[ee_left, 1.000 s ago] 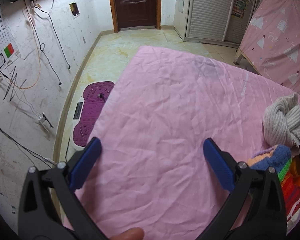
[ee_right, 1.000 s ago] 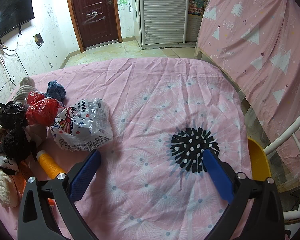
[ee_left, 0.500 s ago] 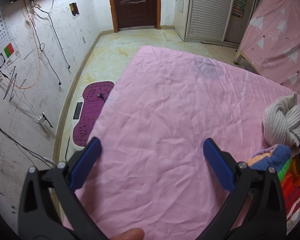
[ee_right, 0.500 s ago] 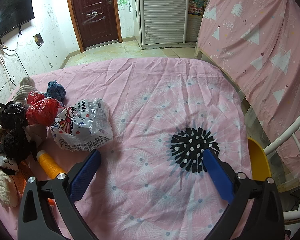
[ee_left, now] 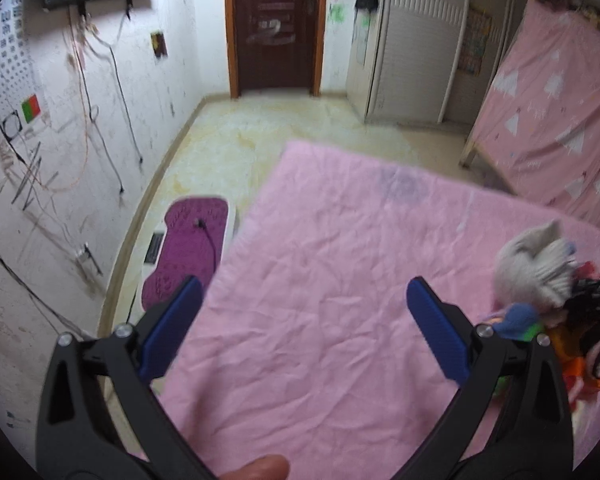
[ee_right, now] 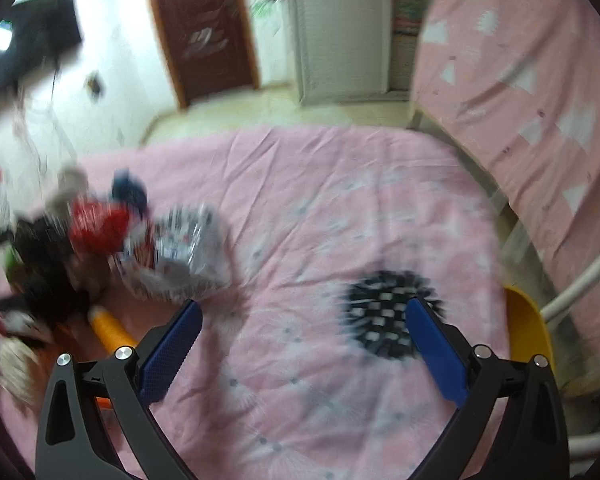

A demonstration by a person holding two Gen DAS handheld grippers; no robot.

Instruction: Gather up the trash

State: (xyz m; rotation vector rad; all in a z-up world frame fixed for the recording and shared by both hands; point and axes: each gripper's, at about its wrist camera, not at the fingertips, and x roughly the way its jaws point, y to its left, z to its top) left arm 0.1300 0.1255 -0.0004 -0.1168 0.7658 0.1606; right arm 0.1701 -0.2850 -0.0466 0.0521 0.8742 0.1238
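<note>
A crumpled clear plastic wrapper with print (ee_right: 180,256) lies on the pink bedsheet (ee_right: 300,200), just ahead and left of my open, empty right gripper (ee_right: 300,316). Beside it sits a pile of yarn balls: a red one (ee_right: 98,228), a blue one (ee_right: 130,192), dark ones (ee_right: 48,276) and an orange spool (ee_right: 108,330). My left gripper (ee_left: 300,292) is open and empty over bare pink sheet (ee_left: 320,260). The same pile shows at the right edge of the left wrist view, with a cream yarn ball (ee_left: 540,268). The right wrist view is blurred.
The bed's left edge drops to a tiled floor with a purple massage mat (ee_left: 188,252). A yellow chair seat (ee_right: 528,328) and white metal rail (ee_right: 580,280) stand at the bed's right. A door (ee_left: 276,24) and wardrobe (ee_left: 412,48) lie beyond.
Both grippers have lifted and tilted up, so the door and walls fill more of each view. The right gripper is moving fast, blurring its view. Both stay open.
</note>
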